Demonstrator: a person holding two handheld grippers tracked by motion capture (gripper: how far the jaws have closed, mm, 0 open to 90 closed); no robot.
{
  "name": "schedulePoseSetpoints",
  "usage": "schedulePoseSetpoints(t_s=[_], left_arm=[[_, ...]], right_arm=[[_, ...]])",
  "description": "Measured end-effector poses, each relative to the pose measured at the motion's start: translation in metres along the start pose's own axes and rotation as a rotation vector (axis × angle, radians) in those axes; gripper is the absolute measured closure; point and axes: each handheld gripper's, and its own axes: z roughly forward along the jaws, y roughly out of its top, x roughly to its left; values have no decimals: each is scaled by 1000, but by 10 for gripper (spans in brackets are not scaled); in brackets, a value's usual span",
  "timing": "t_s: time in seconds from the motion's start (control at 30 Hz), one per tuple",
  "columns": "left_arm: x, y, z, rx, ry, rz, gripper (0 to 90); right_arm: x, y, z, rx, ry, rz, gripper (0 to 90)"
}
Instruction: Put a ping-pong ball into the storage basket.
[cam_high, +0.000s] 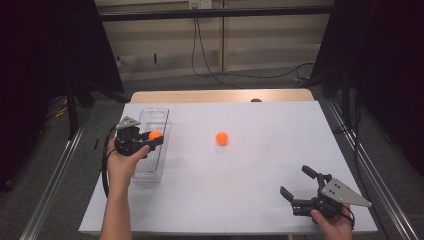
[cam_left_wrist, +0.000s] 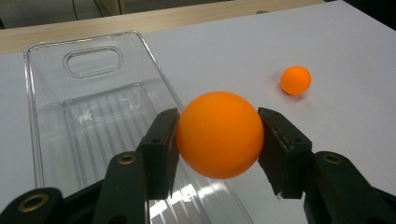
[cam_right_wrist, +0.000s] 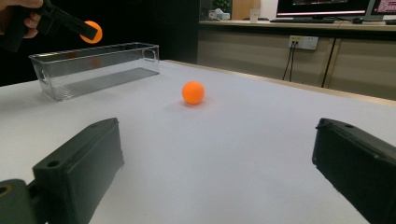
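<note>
My left gripper (cam_high: 154, 137) is shut on an orange ball (cam_high: 155, 134), and holds it in the air over the right rim of a clear plastic bin (cam_high: 161, 111). In the left gripper view the held ball (cam_left_wrist: 219, 134) is pressed between both black pads, with the bin (cam_left_wrist: 74, 107) below and to the left. A second orange ball (cam_high: 222, 138) lies on the white table near the middle; this loose ball (cam_left_wrist: 295, 80) (cam_right_wrist: 193, 92) sits apart from both grippers. My right gripper (cam_high: 298, 182) rests near the table's front right corner, open, with nothing between its jaws.
The clear bin (cam_right_wrist: 95, 65) holds nothing that I can see. The white table top (cam_high: 260, 165) ends close behind the right hand. A wooden strip (cam_high: 220, 95) runs along the far edge, with cables on the floor beyond it.
</note>
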Motion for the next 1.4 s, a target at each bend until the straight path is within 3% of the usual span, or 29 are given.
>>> schedulePoseSetpoints(t_s=[1.4], left_arm=[[17, -11, 4, 26, 85, -27, 505]], right_arm=[[0, 0, 0, 1, 0, 0, 12]])
